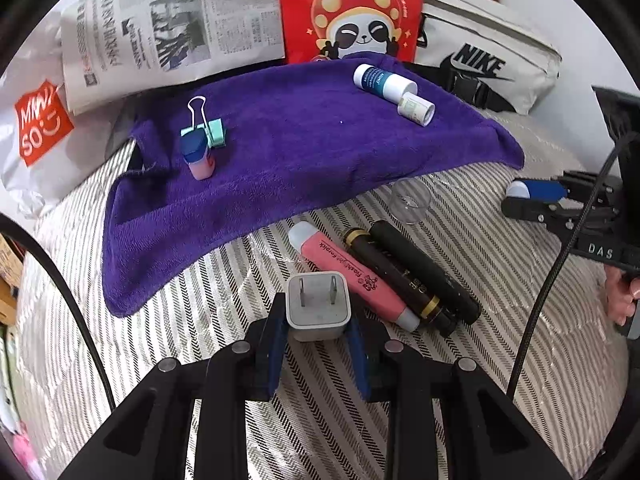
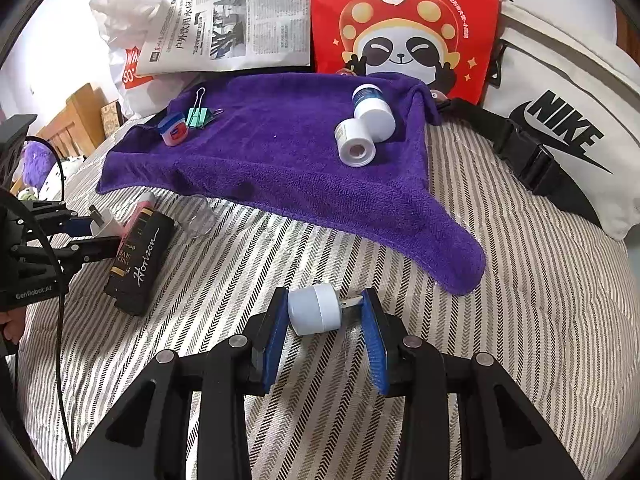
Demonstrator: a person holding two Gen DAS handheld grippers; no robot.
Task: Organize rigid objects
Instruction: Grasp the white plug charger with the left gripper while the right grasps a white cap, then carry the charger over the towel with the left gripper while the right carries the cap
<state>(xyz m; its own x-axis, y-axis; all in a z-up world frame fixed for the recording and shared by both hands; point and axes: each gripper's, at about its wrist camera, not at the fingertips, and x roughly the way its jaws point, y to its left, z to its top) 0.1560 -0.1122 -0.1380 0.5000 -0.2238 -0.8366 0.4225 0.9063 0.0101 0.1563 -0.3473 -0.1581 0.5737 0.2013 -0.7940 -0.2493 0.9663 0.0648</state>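
Note:
My left gripper [image 1: 318, 320] is shut on a white plug charger [image 1: 318, 304], prongs facing away, just above the striped bedding. My right gripper [image 2: 324, 308] is shut on a small white cylinder with a USB plug [image 2: 316, 312], held end to end between the blue pads. On the purple towel [image 1: 300, 152] lie a mint binder clip [image 1: 212, 132], a small pink-and-blue jar [image 1: 196, 156], a white-and-teal bottle [image 1: 380, 80] and a small white jar [image 1: 416, 108]. Beside the charger lie a pink tube [image 1: 352, 276], black tubes [image 1: 416, 276] and a clear cup [image 1: 410, 200].
A newspaper [image 1: 160, 36], a red panda bag [image 1: 352, 12], a white Nike bag [image 1: 488, 60] and a white Miniso bag [image 1: 36, 124] line the back. Striped bedding [image 2: 500, 320] spreads to the right. A black cable [image 1: 552, 280] hangs across the right side.

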